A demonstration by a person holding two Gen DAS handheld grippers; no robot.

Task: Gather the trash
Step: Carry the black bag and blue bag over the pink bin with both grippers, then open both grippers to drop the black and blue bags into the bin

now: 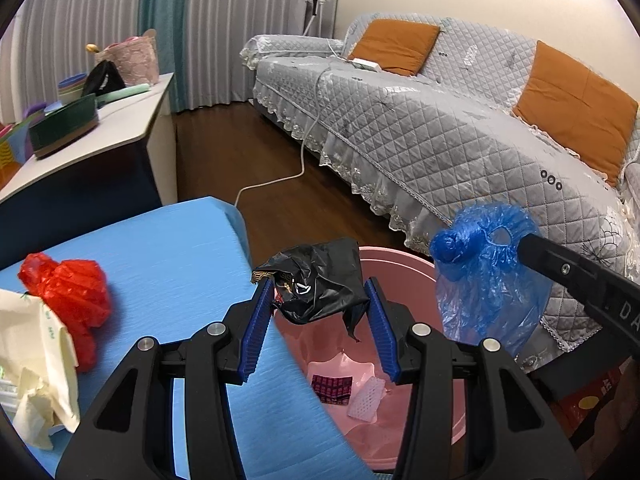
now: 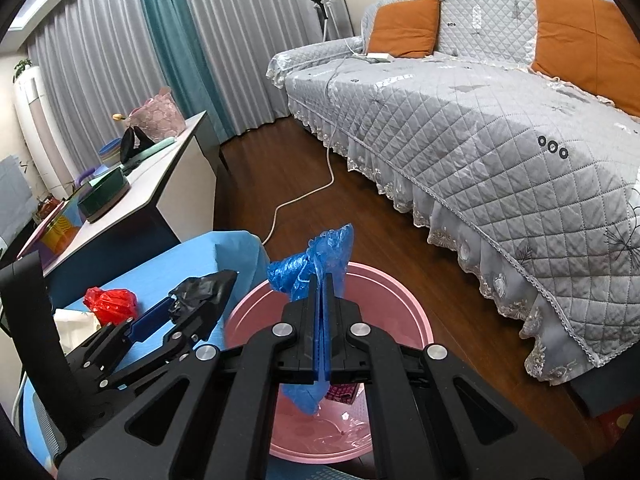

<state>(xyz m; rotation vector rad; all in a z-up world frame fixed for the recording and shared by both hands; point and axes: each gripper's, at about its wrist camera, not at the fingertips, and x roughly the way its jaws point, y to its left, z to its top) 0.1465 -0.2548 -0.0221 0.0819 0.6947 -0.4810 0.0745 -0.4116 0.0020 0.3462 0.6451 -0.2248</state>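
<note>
The blue-covered desk (image 1: 168,248) carries a red bag (image 1: 66,284) and a cream wrapper (image 1: 36,344). Beside it on the floor stands the pink bin (image 1: 400,256), already containing scraps. All the trash is thin film: light, limp, probably slippery; take hold at a bunched fold. The left claw (image 1: 318,304) is spread partway, with the black bag (image 1: 320,280) wedged between its blue pads above the bin's edge. The right claw (image 2: 322,288) is pressed together, pinching the blue bag (image 2: 316,264) over the bin.
</note>
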